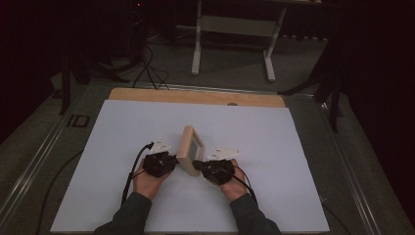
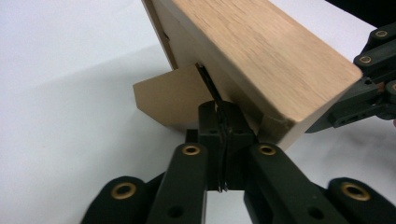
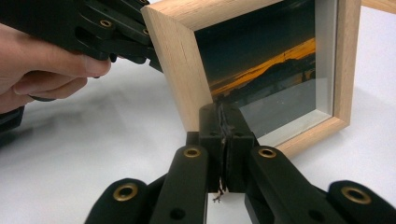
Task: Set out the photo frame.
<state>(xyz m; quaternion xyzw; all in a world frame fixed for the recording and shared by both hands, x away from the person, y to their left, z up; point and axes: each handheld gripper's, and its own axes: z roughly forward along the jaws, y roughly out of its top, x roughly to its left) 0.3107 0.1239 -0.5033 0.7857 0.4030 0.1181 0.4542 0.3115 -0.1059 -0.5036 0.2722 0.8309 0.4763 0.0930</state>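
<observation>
A small wooden picture frame [image 1: 188, 147] stands on the white table top [image 1: 122, 147], holding a sunset photo [image 3: 266, 60] behind glass. My left gripper [image 2: 219, 109] is behind the frame's back [image 2: 261, 51], next to its fold-out cardboard stand [image 2: 163, 100]. Its jaws are shut on a thin black strip [image 2: 205, 79] that runs up to the back panel. My right gripper [image 3: 219, 109] is shut with nothing visible between its fingers, tips against the frame's front lower corner [image 3: 187, 93]. From above, the left gripper [image 1: 173, 159] and right gripper [image 1: 195, 165] flank the frame's near end.
A wooden board edge [image 1: 195, 97] lines the far side of the white sheet. Beyond it, a white table stand [image 1: 235, 29] and cables [image 1: 147, 68] lie on the dark floor. The white sheet has open room to the left, right and far side.
</observation>
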